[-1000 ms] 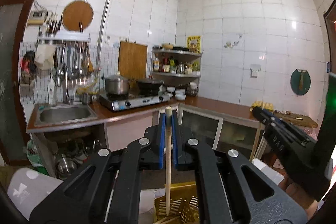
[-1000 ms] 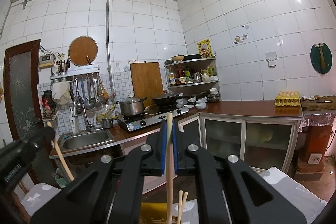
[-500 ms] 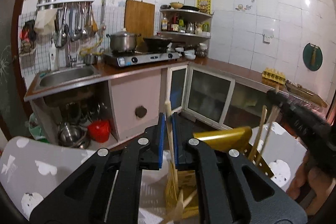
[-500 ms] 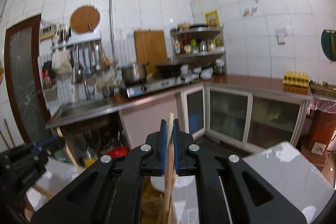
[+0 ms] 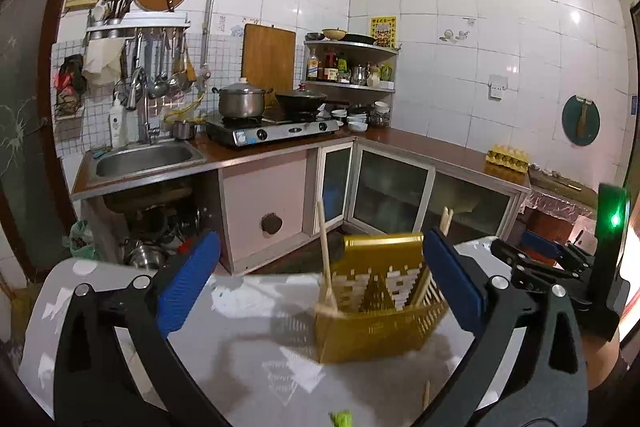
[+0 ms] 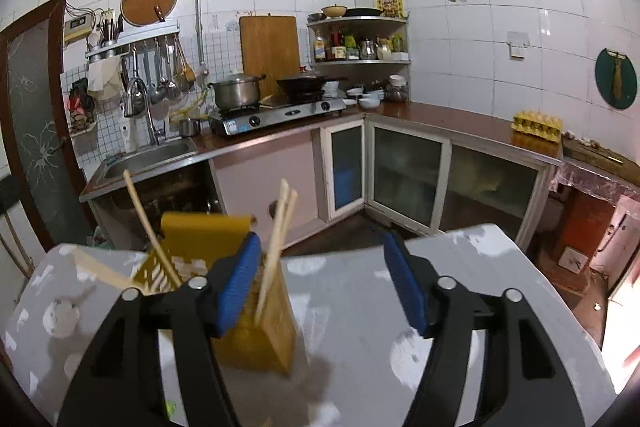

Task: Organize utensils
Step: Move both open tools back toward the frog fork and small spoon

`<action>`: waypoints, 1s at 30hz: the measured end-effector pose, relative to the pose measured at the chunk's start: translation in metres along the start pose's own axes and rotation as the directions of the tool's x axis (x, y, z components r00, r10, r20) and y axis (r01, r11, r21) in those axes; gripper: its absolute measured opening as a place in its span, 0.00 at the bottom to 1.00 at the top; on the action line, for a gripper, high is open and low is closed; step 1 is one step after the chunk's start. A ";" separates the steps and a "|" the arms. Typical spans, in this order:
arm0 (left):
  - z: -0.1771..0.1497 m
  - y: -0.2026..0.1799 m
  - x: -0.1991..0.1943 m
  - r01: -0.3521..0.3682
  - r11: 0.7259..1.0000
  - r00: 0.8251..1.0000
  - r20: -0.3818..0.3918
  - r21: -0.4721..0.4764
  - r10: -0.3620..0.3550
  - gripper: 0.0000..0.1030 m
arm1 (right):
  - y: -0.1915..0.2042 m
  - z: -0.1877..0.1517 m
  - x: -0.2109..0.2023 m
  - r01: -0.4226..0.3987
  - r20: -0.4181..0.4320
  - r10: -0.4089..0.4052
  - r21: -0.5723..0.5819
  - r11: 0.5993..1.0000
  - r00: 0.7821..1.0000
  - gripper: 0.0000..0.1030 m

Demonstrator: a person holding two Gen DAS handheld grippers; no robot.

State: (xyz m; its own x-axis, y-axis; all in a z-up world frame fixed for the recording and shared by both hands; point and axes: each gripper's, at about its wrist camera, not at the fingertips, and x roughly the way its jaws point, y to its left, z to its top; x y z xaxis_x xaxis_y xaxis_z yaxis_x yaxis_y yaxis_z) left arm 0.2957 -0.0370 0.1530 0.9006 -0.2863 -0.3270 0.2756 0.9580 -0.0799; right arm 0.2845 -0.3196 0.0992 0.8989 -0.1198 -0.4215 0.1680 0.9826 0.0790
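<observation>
A yellow perforated utensil holder (image 5: 376, 303) stands on the grey patterned table (image 5: 248, 367); it also shows in the right wrist view (image 6: 256, 339). Several wooden chopsticks stand in it, one leaning left (image 5: 326, 267) and others at its right side (image 5: 430, 267). In the right wrist view one chopstick (image 6: 150, 231) leans left and a pair (image 6: 278, 247) stands upright. My left gripper (image 5: 320, 287) is open and empty, just before the holder. My right gripper (image 6: 320, 283) is open and empty, to the holder's right; it shows at the right edge of the left wrist view (image 5: 536, 259).
The table's far edge (image 6: 360, 251) lies just past the holder. Beyond it are kitchen cabinets (image 5: 392, 191), a sink (image 5: 144, 159), a stove with pots (image 5: 276, 131) and an egg tray (image 6: 538, 121) on the counter.
Both grippers held a chopstick upright, lowered toward the holder, and have opened. The chopsticks now stand in the holder and both grippers are empty.
</observation>
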 end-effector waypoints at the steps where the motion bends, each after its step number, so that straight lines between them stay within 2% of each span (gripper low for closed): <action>1: -0.006 0.004 -0.008 -0.006 1.000 1.000 -0.009 -0.009 0.006 0.95 | -0.002 -0.010 -0.007 -0.001 -0.016 0.001 -0.005 1.000 1.000 0.67; 6: -0.036 0.022 -0.020 -0.059 0.997 0.997 -0.050 -0.049 0.056 0.95 | -0.006 -0.049 -0.022 -0.001 -0.082 -0.001 -0.021 1.000 0.997 0.67; 10: -0.069 0.038 -0.012 -0.090 0.994 0.987 -0.135 -0.055 0.082 0.95 | -0.011 -0.079 -0.023 -0.007 -0.142 0.009 0.016 1.000 0.990 0.67; 14: -0.103 0.048 -0.005 -0.132 0.990 0.972 -0.203 -0.044 0.121 0.95 | -0.010 -0.105 -0.022 -0.010 -0.192 0.017 0.038 0.999 0.981 0.67; 18: -0.131 0.051 0.005 -0.128 0.991 0.953 -0.283 -0.047 0.110 0.95 | -0.004 -0.132 -0.018 -0.015 -0.258 0.022 0.027 1.000 0.966 0.67; 21: -0.150 0.047 0.013 -0.133 0.991 0.935 -0.332 -0.010 0.123 0.95 | 0.002 -0.146 -0.017 -0.019 -0.300 0.022 0.014 1.000 0.954 0.67; 24: -0.163 0.041 0.019 -0.150 0.989 0.918 -0.369 0.021 0.147 0.95 | 0.009 -0.158 -0.016 -0.027 -0.340 0.023 -0.007 1.000 0.940 0.67; 27: -0.173 0.038 0.023 -0.131 0.991 0.904 -0.409 0.013 0.125 0.95 | 0.018 -0.168 -0.015 -0.040 -0.382 0.024 -0.036 0.999 0.924 0.67; 30: -0.180 0.034 0.027 -0.128 0.992 0.894 -0.431 0.017 0.123 0.95 | 0.023 -0.168 -0.016 -0.047 -0.398 0.024 -0.049 0.998 0.917 0.67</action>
State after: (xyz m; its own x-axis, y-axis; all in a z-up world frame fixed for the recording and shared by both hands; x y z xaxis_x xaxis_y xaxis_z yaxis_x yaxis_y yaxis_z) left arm 0.2688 -0.0087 -0.0277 0.6942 -0.1304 -0.7079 0.1633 0.9863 -0.0217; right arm 0.2055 -0.2711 -0.0443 0.6673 -0.0298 -0.7442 0.1053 0.9929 0.0547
